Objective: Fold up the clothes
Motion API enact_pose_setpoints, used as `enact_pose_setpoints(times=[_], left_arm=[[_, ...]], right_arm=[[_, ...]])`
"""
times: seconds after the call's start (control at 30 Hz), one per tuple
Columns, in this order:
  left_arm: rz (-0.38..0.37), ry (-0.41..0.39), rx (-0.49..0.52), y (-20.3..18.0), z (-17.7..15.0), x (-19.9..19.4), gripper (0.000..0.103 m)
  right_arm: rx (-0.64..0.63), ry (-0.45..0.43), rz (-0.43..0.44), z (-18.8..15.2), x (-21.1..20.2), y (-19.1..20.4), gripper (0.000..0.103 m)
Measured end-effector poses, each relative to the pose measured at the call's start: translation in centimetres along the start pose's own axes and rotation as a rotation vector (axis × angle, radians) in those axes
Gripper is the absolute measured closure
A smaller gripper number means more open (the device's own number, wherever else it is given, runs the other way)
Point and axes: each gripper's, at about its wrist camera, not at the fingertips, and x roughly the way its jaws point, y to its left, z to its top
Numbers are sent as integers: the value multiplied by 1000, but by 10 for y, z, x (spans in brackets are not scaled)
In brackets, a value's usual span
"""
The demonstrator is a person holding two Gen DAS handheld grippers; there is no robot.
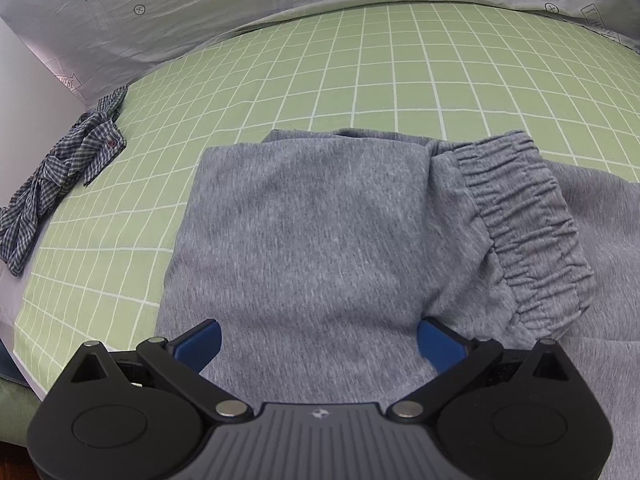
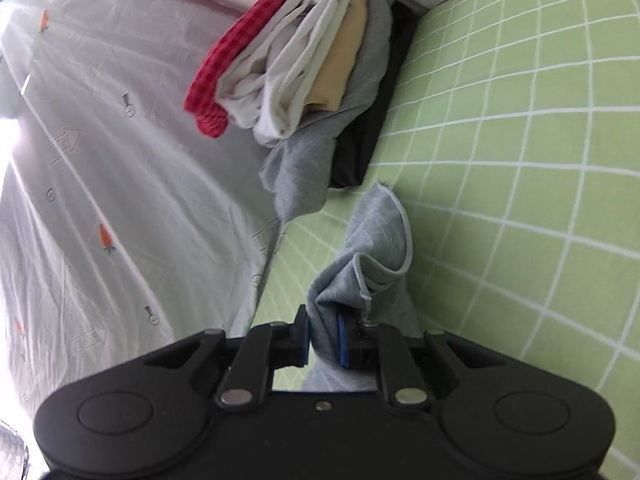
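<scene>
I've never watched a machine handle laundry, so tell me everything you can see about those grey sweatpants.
The grey sweatpants look like soft, flecked jersey, partly folded over themselves on the green checked sheet. A gathered elastic waistband runs down the right side. The left gripper sits over them with jaws wide apart. The right gripper pinches a bunched end with a raw-looking edge.

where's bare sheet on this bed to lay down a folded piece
Bare green checked sheet lies between the grey sweatpants and the pale quilt. The left edge is crowded by the crumpled plaid shirt. In the right wrist view, the clothes pile fills the corner; sheet beside it is free.
</scene>
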Motion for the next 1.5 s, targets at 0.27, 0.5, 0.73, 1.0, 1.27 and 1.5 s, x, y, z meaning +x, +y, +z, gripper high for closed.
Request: enact_pose_setpoints(times=[0.27,0.5,0.73,1.0,1.27,1.5], left_arm=[[-92,16,-36,16,0,8,0],[-154,25,-50,27,1,13,0],[-204,24,-47,38,4,23,0],[-247,29,-21,49,12,36,0],[-277,46,26,53,19,42,0],[-273,81,48,83,20,49,0]], right_arm=[[-339,321,103,-98,40,85,89],[-638,473,-76,-192,52,101,89],[-792,464,-61,-201,38,132,88],[-905,464,-150,-232,35,134,61],[-873,417,-242,-235,61,136,80],[-863,616,-106,-279,50,151,81]])
